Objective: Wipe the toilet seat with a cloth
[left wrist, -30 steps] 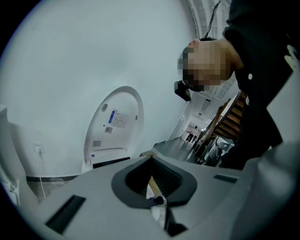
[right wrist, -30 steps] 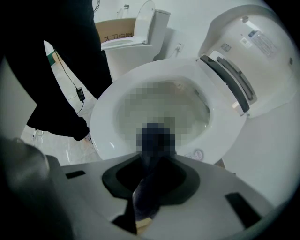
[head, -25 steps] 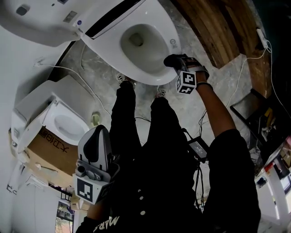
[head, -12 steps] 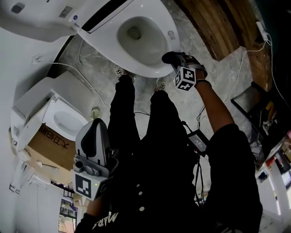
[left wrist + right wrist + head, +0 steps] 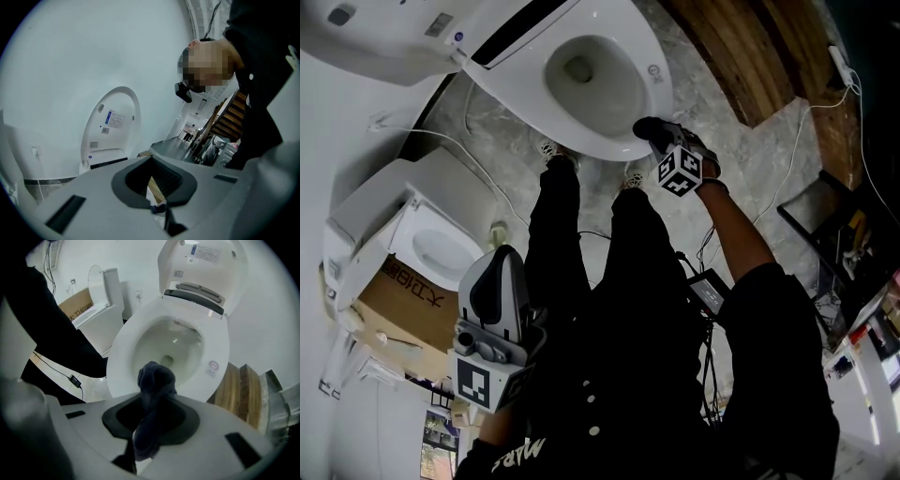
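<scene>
Two tongs show: the left tongs [image 5: 157,187] sit closed on nothing, well away at hip level. The right tongs [image 5: 154,420] pinch a soft, limp dark-blue cloth [image 5: 155,380] by its bunched middle, at the front rim of the white glazed toilet seat [image 5: 220,350]; that grip probably suits wiping.

The cloth [image 5: 154,380] is seen in dark navy blue against the glossy white toilet seat [image 5: 119,350]. The right gripper [image 5: 151,423] is coloured pale grey with black padding, and its marker cube [image 5: 679,172] is patterned in black and white squares. The floor [image 5: 750,169] is marbled grey, the wooden planks [image 5: 731,47] streaked brown, the person's clothing [image 5: 628,309] black
</scene>
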`<state>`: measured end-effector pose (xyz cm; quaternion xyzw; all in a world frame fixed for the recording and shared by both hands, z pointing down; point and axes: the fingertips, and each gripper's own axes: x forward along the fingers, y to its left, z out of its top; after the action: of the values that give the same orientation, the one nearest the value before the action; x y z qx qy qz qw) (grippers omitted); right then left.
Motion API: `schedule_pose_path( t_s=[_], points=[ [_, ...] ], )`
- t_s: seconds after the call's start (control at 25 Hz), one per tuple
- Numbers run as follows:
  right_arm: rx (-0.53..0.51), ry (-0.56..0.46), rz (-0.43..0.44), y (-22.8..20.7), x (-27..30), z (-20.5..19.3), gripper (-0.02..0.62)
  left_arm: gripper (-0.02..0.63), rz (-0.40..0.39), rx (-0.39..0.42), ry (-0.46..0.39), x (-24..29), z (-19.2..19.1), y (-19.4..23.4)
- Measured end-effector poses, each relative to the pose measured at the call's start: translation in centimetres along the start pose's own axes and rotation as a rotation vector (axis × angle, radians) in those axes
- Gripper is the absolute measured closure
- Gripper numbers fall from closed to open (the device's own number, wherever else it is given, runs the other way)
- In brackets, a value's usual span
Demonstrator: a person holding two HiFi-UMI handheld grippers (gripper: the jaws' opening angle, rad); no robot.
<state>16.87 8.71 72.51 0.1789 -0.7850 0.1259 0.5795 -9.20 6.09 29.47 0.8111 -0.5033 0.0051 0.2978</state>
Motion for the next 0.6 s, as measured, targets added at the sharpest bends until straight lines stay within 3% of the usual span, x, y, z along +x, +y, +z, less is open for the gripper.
schedule_pose_path(
  t_s=[0.6],
  points=[
    [0.267,-0.015,0.096,2.5,-0.3,1.0,0.508,0.597,0.000,-0.005,0.002,-0.2,-0.2,0.3]
  ],
)
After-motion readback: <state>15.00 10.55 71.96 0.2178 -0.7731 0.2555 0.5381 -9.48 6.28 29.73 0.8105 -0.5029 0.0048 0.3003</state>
